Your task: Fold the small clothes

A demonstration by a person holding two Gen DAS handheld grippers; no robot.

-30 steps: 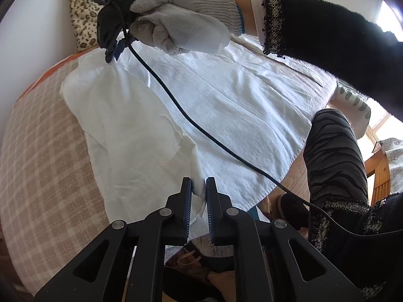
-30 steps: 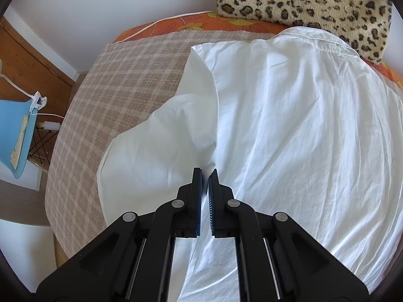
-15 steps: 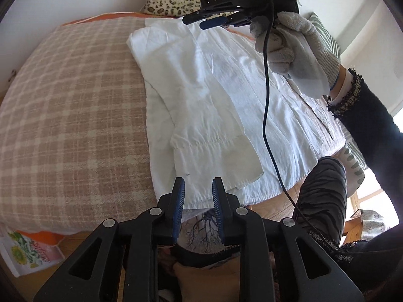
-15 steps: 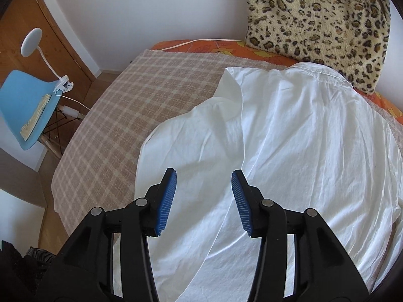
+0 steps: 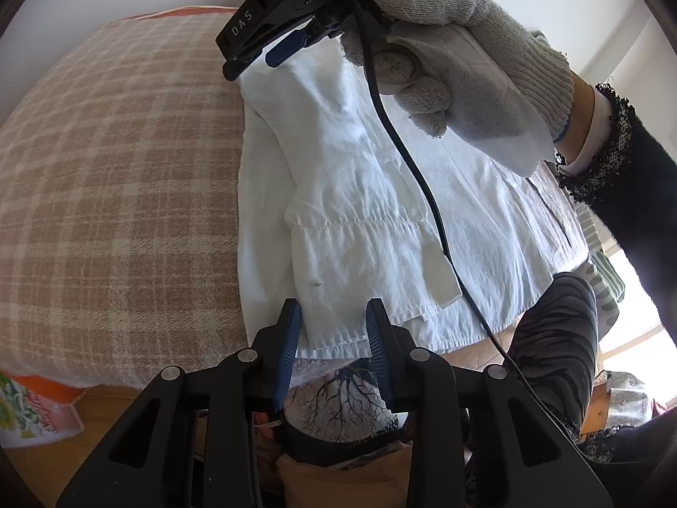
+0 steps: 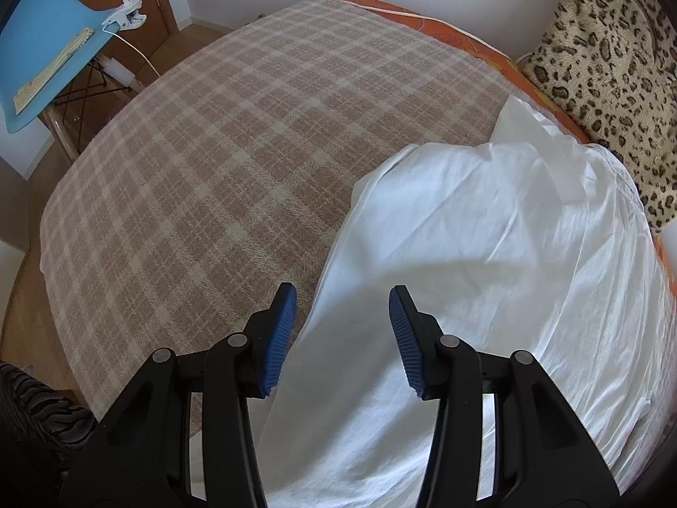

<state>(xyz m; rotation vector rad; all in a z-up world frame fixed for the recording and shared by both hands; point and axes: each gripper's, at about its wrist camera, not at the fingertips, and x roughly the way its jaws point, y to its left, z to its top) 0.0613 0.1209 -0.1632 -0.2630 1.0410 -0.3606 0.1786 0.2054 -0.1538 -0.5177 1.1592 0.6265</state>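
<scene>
Left wrist: left gripper (image 5: 334, 330) opening, empty, over white shirt (image 5: 359, 220) cuff; right gripper (image 6: 342, 330) wide, empty. Regrip near hem square.

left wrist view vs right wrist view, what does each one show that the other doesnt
Only the left wrist view shows the sleeve's stitched cuff folded over the shirt body, the grey knitted glove gripping the right gripper, its black cable, and the left gripper, jaws opening with the cuff's edge between them, unpinched.

Only the right wrist view shows the blue plastic chair, the white clip lamp and the leopard-print cushion.

Both show the white cotton shirt lying on the beige checked bedspread.
</scene>
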